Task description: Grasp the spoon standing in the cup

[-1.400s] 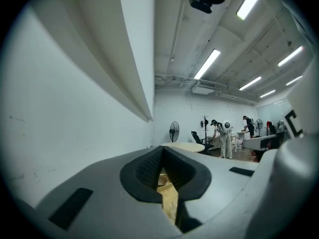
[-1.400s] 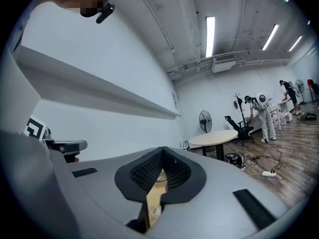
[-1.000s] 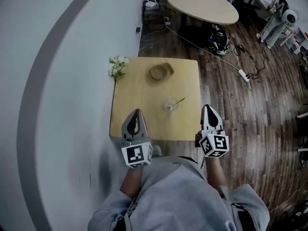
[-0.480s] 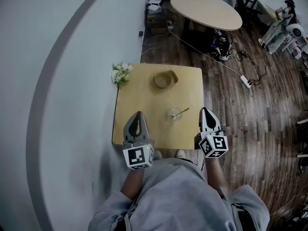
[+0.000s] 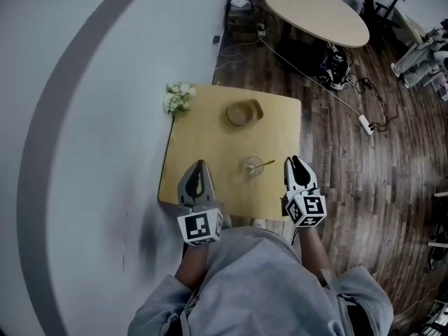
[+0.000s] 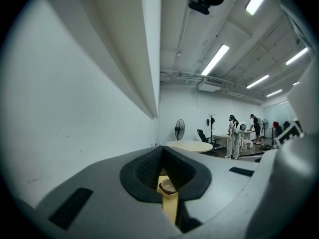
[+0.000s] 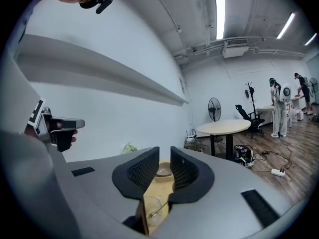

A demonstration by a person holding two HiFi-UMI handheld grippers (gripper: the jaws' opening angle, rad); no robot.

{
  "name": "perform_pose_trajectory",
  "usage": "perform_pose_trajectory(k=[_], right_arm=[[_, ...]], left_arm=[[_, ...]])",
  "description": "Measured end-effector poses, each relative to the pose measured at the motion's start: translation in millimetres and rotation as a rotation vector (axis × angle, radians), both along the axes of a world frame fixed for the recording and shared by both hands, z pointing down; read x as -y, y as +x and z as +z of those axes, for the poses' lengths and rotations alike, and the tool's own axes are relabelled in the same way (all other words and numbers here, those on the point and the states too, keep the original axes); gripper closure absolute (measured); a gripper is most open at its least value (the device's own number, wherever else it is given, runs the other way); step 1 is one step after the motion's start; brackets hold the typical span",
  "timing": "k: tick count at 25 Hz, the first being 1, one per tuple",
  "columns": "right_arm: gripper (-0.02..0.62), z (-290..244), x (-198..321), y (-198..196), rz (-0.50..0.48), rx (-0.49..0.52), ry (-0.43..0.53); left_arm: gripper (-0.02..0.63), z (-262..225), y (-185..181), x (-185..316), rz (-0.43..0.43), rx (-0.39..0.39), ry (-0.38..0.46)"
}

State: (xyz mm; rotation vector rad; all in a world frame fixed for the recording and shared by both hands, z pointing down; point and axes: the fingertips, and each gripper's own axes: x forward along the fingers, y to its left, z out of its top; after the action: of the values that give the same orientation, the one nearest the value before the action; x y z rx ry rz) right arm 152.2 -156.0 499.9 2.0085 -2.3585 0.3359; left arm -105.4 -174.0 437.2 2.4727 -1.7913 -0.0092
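Note:
A clear cup (image 5: 253,166) stands on the square yellow table (image 5: 203,142), toward its front right. A spoon (image 5: 263,164) leans in it with the handle pointing right. My right gripper (image 5: 294,162) hovers at the table's right front corner, just right of the cup. Its jaws have just been opening and stand slightly open, with nothing between the pads. In the right gripper view the cup (image 7: 151,210) and spoon (image 7: 160,208) show low beyond the right gripper (image 7: 164,158). My left gripper (image 5: 199,166) is shut over the table's front left; from its own view the left gripper (image 6: 162,151) points across the table.
A wooden bowl (image 5: 243,113) sits at the back of the table, and white flowers (image 5: 177,98) at its back left corner by the wall. Behind stand a round table (image 5: 318,12) and a cable with a power strip (image 5: 365,123) on the wood floor.
My right gripper has moved left and down to the table's right front corner, nearer the cup, and its jaws have parted a little. The left gripper has barely shifted.

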Motion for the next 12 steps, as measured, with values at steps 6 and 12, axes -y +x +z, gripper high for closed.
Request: perform_pose_trajectory(k=[6,12], right_arm=[[0.532,17,10,6,-0.035,-0.003,-0.031],[0.514,44,14,14,-0.052,-0.003,-0.081]], left_arm=[[0.604,2,8,2,-0.025,0.018,-0.006],[0.604,3,11,0,-0.053,0.035,-0.015]])
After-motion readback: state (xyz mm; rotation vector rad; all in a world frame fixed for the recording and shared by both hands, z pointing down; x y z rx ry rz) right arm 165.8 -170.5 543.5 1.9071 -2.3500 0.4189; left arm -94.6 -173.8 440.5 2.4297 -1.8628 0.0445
